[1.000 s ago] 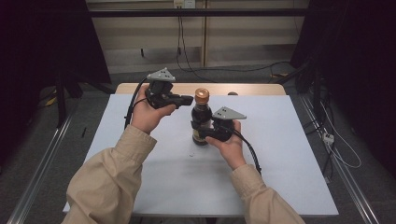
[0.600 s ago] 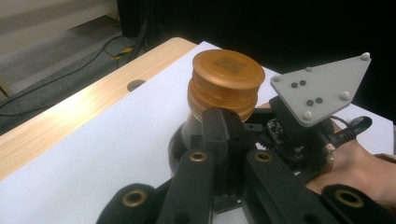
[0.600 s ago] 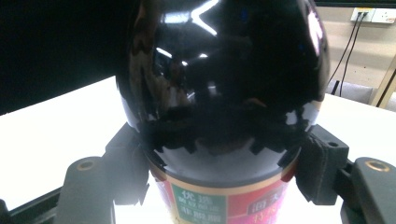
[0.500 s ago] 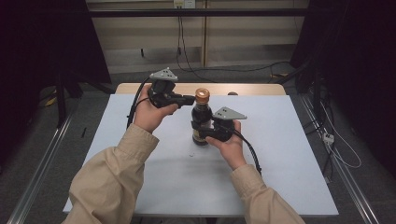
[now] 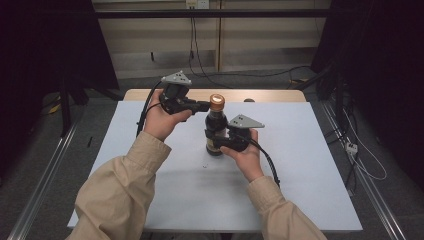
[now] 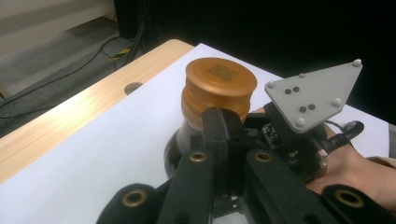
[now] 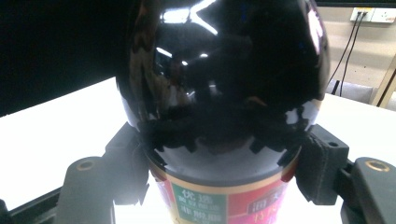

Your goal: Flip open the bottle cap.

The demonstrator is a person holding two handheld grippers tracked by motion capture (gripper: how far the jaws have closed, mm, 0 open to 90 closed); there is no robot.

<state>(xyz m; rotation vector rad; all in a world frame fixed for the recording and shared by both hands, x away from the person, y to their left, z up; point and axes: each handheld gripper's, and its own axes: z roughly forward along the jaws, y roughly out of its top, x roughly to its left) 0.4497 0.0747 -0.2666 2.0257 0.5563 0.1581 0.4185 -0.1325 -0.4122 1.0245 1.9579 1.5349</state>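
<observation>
A dark glass bottle (image 5: 216, 131) with a copper screw cap (image 5: 217, 102) stands upright on the white table (image 5: 300, 165). My right gripper (image 5: 220, 145) is shut on the bottle's lower body, one pad on each side just above the red and green label (image 7: 205, 200); the glossy bottle (image 7: 224, 70) looms in the right gripper view. My left gripper (image 5: 204, 105) is held level at cap height, its jaws shut together. Its tips (image 6: 223, 128) sit against the near side of the cap (image 6: 219, 86), with nothing between them.
A wooden strip (image 5: 270, 95) with a round hole (image 6: 133, 87) runs along the table's far edge. Cables lie on the floor behind it and to the right. The right gripper's grey plate (image 6: 317, 93) is close beside the left jaws.
</observation>
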